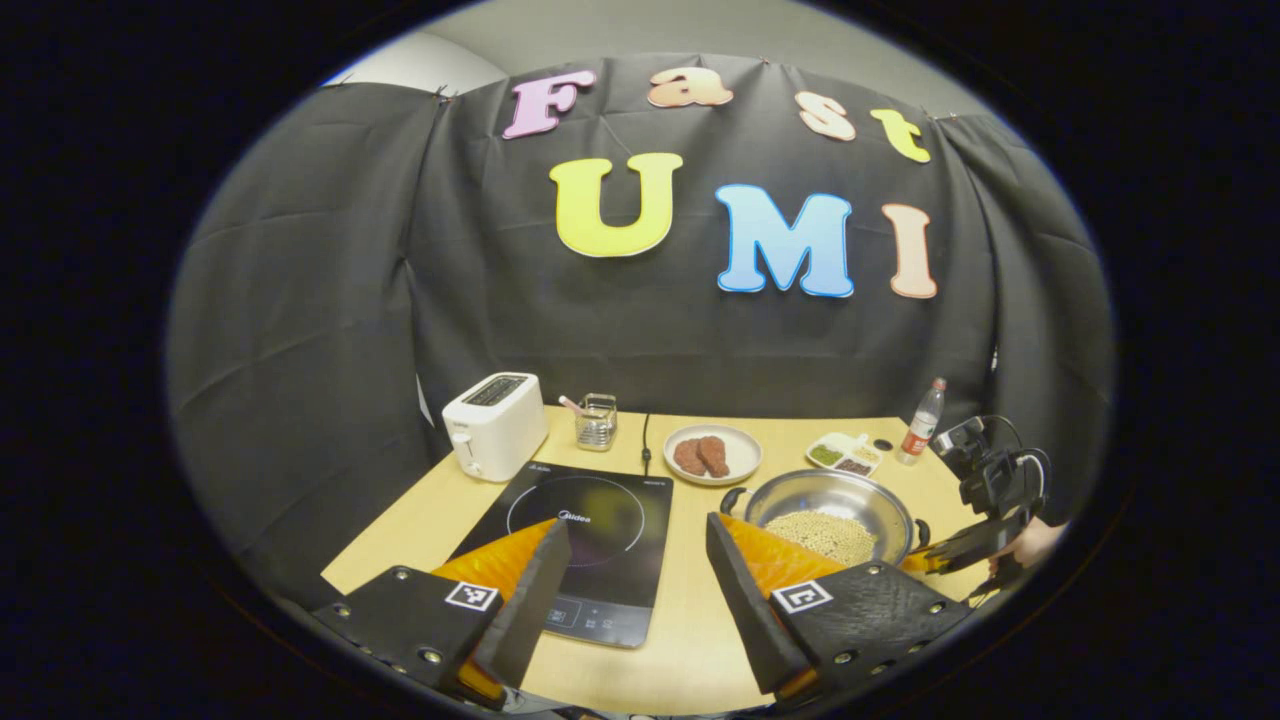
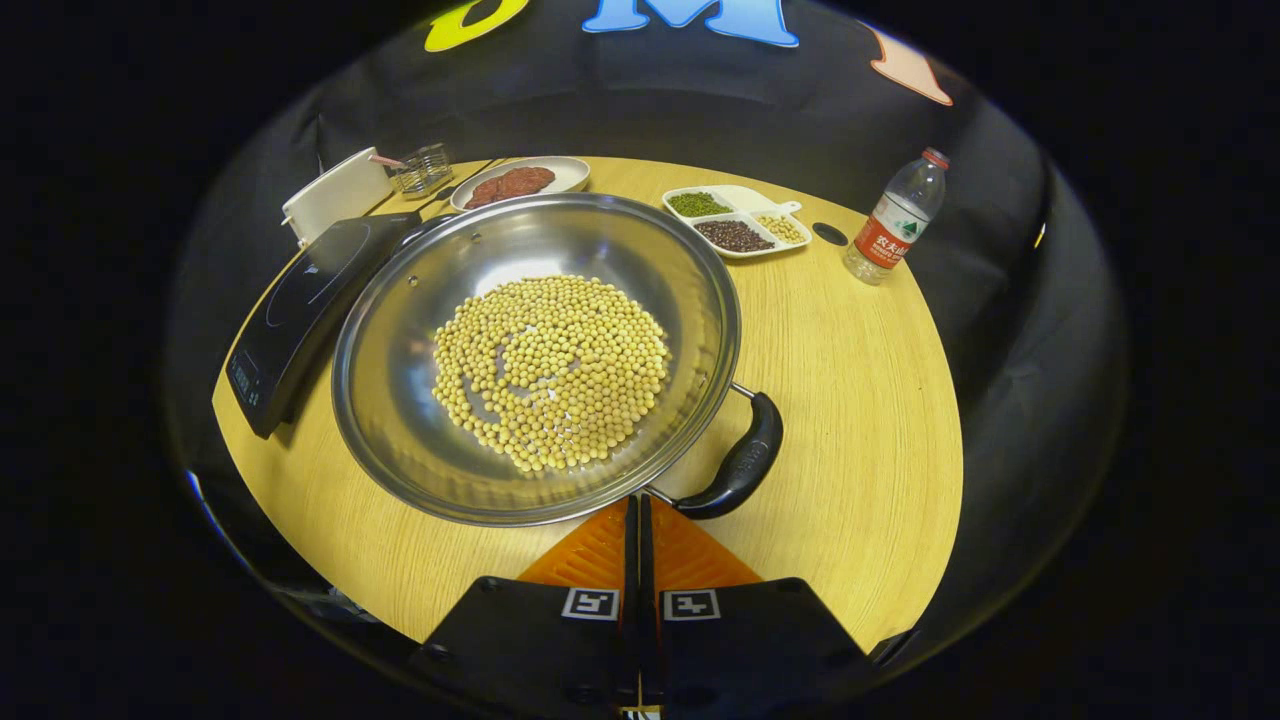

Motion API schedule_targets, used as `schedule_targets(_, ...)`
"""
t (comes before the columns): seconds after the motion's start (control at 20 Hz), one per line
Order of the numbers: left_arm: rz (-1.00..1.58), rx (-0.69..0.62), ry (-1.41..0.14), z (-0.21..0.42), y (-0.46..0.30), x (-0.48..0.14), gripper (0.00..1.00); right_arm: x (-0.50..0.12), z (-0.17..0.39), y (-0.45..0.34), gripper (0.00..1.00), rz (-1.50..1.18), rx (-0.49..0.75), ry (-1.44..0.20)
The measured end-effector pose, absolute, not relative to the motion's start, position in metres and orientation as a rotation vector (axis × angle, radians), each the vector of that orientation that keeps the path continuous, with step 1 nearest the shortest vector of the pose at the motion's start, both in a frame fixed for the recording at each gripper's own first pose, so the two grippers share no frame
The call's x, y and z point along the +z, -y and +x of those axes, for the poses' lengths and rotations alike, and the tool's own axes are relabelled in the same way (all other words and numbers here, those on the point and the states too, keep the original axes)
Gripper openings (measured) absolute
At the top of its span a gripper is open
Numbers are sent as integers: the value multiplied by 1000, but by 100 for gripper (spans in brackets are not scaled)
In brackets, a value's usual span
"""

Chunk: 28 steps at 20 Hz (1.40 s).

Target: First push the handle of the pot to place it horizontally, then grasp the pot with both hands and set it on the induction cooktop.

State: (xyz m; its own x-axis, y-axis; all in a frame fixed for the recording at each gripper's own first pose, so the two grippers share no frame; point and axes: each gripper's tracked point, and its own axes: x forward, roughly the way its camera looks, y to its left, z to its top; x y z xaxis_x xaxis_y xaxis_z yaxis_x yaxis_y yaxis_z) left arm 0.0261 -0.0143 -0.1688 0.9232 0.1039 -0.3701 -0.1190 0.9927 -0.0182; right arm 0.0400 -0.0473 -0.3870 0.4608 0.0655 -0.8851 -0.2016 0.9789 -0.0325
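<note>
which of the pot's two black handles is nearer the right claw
The handle on the pot's near right rim, just beyond the shut right claw. The other handle sits at the far rim, beside the induction cooktop.

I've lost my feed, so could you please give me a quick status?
Left gripper open, empty. Right gripper shut, tips at pot near its handle. Pot on table beside cooktop. Path unobstructed.

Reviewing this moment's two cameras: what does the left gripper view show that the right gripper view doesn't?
Left gripper view: the left gripper, open, facing the cooktop, and the right gripper in a hand beside the pot. Right gripper view: its shut fingers by the pot's black handle, close up. Both: pot, beans, cooktop, meat plate, bottle.
</note>
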Motion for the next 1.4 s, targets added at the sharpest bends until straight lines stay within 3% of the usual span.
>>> schedule_targets(1.4,-41,153,-422,50,83,-180,81,-400,101,111,2,-78,143,-1079)
